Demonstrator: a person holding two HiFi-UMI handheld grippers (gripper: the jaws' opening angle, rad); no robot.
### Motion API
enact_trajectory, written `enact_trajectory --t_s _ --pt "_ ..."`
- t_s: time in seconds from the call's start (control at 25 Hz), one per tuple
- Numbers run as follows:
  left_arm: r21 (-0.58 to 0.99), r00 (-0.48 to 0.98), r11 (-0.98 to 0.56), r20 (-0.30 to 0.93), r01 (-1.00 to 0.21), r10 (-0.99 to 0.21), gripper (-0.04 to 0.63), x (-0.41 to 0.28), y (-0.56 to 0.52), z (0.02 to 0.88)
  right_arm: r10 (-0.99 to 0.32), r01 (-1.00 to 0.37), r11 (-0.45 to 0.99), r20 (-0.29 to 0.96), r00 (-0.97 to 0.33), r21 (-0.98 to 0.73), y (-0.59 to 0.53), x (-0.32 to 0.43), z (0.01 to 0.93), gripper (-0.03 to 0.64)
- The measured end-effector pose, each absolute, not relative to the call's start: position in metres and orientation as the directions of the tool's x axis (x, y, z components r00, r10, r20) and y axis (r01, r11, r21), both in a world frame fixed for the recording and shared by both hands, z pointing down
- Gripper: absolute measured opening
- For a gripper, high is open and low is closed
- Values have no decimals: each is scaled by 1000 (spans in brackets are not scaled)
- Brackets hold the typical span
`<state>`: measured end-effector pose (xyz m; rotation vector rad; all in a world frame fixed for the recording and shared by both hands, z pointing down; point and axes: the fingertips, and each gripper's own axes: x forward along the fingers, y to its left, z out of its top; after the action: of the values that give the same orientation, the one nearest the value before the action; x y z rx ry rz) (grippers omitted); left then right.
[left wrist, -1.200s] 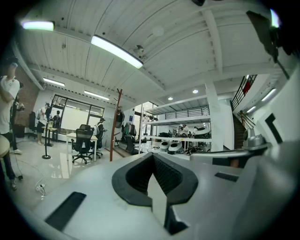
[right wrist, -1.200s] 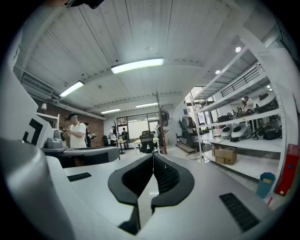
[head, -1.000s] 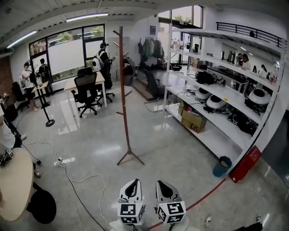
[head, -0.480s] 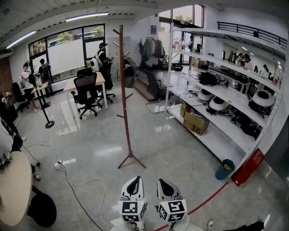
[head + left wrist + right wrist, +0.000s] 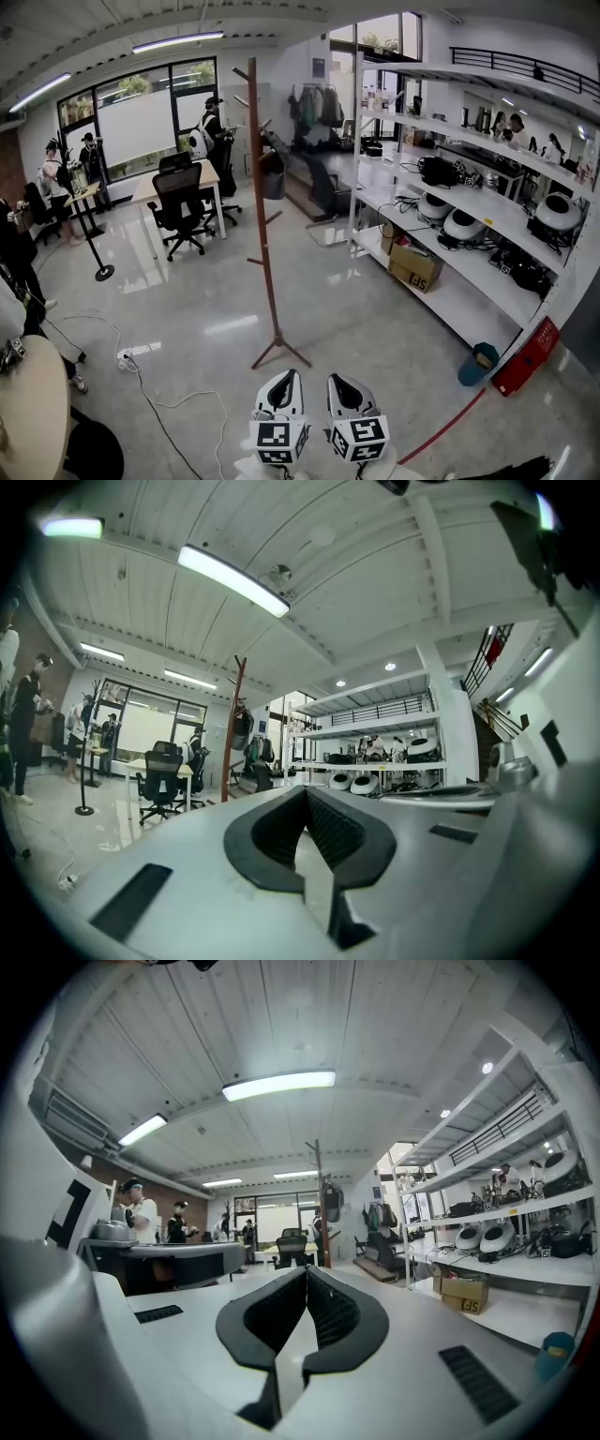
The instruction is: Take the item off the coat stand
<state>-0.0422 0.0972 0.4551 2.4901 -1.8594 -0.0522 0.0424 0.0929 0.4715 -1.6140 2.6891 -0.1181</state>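
A tall brown wooden coat stand (image 5: 263, 216) rises from the glossy floor a few steps ahead of me. In the left gripper view the coat stand (image 5: 231, 733) carries a dark bag (image 5: 242, 731) on an upper peg. The right gripper view shows the same bag (image 5: 332, 1201) high on the stand (image 5: 320, 1206). My left gripper (image 5: 280, 379) and right gripper (image 5: 338, 381) are held side by side at the bottom of the head view, far short of the stand. On the left gripper (image 5: 305, 790) and the right gripper (image 5: 306, 1270) the jaws are shut with nothing between them.
White shelving (image 5: 450, 216) with appliances and a cardboard box (image 5: 416, 266) lines the right. A cable and power strip (image 5: 127, 356) lie on the floor at left, beside a round table (image 5: 33, 394). Desk, office chair (image 5: 180, 202) and several people stand behind. A teal bin (image 5: 479, 364) sits by a red floor line.
The head view has drifted forward and left, so the coat stand sits slightly nearer and the shelves have slid right. Both grippers stay shut and side by side.
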Motion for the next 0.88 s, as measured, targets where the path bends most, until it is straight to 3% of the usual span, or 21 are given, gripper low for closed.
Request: enact_trajectory --t_s 0.36,0.88 --pt "48 281 -281 -8 -958 -960 -11 -68 36 456 -859 -858 510 23 -512 -68 29 2 467 9" --pt "72 315 -317 -27 -946 -949 -11 -87 -18 458 -887 -887 454 51 -459 -82 -22 -8 477 9"
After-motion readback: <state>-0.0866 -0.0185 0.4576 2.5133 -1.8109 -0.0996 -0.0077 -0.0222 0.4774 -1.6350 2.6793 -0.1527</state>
